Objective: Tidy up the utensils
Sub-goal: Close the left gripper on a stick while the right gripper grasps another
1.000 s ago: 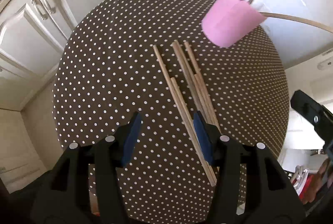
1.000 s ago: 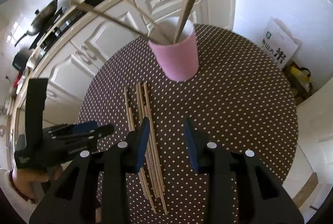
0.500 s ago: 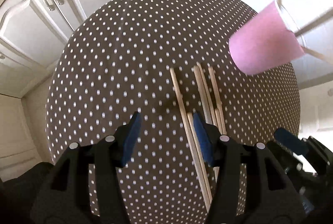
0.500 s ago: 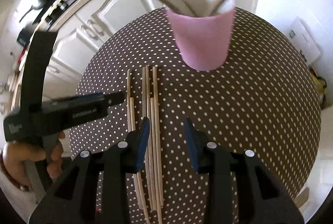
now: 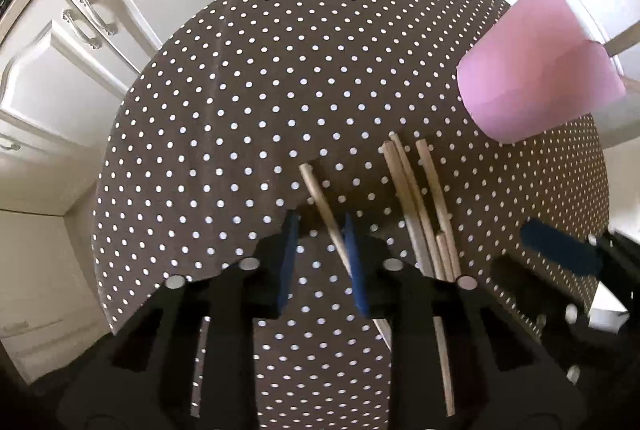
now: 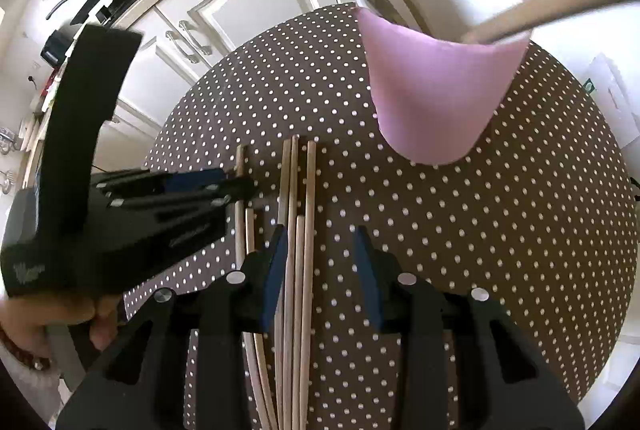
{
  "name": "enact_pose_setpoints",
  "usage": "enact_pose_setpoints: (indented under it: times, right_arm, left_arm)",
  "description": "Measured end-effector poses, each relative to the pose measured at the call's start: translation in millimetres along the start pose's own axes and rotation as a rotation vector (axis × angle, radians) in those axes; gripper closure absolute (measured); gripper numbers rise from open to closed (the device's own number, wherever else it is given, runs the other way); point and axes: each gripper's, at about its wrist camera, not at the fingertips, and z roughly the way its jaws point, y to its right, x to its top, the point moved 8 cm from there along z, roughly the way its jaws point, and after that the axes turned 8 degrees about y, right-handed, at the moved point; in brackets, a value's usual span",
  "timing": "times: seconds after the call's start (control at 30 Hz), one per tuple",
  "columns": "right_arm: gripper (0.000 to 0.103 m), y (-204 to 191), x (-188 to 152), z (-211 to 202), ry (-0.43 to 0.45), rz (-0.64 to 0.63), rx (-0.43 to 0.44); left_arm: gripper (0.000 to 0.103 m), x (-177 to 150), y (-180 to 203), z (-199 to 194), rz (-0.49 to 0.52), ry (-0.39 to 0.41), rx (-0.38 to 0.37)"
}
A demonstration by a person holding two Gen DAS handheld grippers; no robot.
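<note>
Chopstick being taken: the left gripper (image 5: 320, 230) is pointing steeply down and its jaws are closing around one wooden chopstick (image 5: 316, 190); the stick is running between the two blue pads (image 5: 289, 258), close against the right-hand one, and a full clamp is not yet showing.
How it will likely handle: it is looking thin, light, stiff and smooth, so it may well roll or swivel in a loose pinch; taking it across its width, away from the very end, seems the safer hold.
Other chopsticks: a bundle (image 5: 420, 206) is lying on the table just to the right of the left fingers, close beside the chosen stick, and could get nudged.
Right gripper: the right gripper (image 6: 322, 250) is hovering with its fingers partly apart and holding nothing; several sticks (image 6: 298, 270) are passing beside its left pad (image 6: 276, 270) and partly into the gap.
Cup: a pink cup (image 6: 436, 90) is standing beyond the right fingertips, with long wooden utensils leaning out of it and crossing overhead.
Table: a round table (image 5: 240, 90) with a brown dotted cloth is lying under both sets of fingers.
In the way: the two grippers are working near each other; the leaning utensils may be crowding the cup's mouth.
Background: white cabinets (image 5: 120, 10) are standing past the table's far edge.
</note>
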Motion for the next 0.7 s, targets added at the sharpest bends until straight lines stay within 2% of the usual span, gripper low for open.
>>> enact_pose_setpoints:
  times: [0.07,0.2,0.37,0.5,0.6,0.7]
  right_arm:
    - [0.071,-1.9,2.6,5.1,-0.001,0.004,0.006]
    - [0.071,-6.8,7.3,14.5,0.004,-0.015,-0.007]
    - [0.073,-10.1,13.8,29.7,-0.002,-0.049,-0.034]
    - [0.075,-6.8,16.0,41.0,-0.018,-0.083,-0.088]
    - [0.082,-6.2,17.1,48.5,-0.031,-0.097,-0.124]
    - [0.082,-9.2,19.5,53.0,-0.043,-0.116,-0.142]
  left_arm:
    - [0.089,0.6,-1.2,-0.3,0.004,-0.007,-0.010]
    - [0.091,-8.2,-18.9,0.6,-0.013,-0.011,-0.043]
    - [0.095,-18.3,-35.6,0.2,-0.073,-0.017,-0.092]
    - [0.096,-22.1,-43.5,0.4,-0.076,-0.019,-0.097]
    - [0.096,-29.8,-49.1,-1.8,-0.097,-0.023,-0.110]
    - [0.096,-34.7,-51.6,-2.6,-0.092,-0.025,-0.115]
